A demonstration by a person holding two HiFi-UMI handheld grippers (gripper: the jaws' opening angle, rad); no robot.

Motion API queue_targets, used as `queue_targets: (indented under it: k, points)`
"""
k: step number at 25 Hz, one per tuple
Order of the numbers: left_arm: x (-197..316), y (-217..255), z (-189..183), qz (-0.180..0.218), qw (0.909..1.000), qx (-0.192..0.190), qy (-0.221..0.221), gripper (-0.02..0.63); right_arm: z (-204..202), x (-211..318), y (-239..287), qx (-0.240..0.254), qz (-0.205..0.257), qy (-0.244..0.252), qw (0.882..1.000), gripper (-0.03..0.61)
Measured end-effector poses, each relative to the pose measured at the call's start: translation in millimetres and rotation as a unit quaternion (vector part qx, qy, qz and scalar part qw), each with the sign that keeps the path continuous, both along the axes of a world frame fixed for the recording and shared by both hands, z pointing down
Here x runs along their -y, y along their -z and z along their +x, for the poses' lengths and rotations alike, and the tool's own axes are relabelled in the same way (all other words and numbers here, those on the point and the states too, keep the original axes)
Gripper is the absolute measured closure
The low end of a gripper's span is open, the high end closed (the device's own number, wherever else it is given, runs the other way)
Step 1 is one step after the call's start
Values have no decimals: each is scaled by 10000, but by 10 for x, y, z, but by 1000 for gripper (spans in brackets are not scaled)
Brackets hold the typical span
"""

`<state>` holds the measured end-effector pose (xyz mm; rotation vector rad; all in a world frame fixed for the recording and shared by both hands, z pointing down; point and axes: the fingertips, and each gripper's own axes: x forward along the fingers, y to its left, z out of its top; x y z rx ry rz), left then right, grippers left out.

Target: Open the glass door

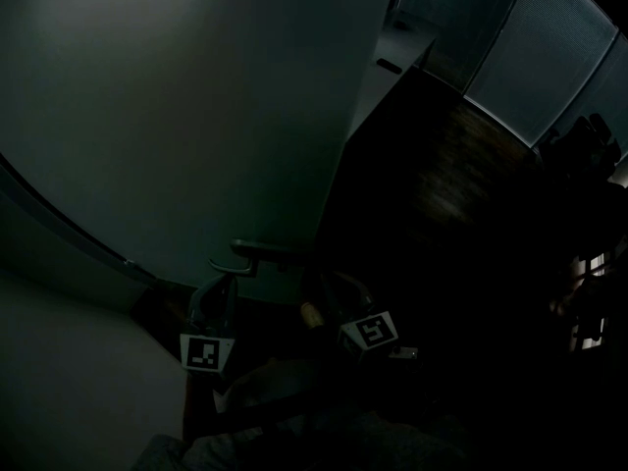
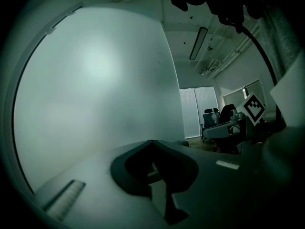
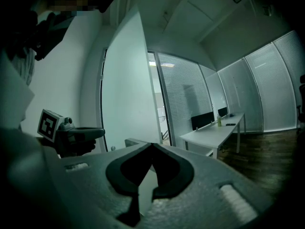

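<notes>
The glass door (image 3: 126, 89) stood swung away from its frame with a gap beside it, so the opening job looked mostly done. I could not tell if it was meant to go wider. The left gripper (image 2: 152, 146) was right beside the door, near its handle (image 1: 257, 253), with its jaws pressed together and nothing in them, and the right gripper (image 3: 151, 147) was out past the door's edge, its jaws also together and holding nothing.
</notes>
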<state>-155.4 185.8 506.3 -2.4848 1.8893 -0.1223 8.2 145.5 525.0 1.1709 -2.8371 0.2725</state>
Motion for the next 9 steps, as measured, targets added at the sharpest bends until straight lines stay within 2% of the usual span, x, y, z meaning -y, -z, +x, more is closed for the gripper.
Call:
queue_targets:
  k: [9]
  points:
    - [4,-42,-5,-38,10000,7,8,611,-19,11,-35,0,-2,54,10000,577]
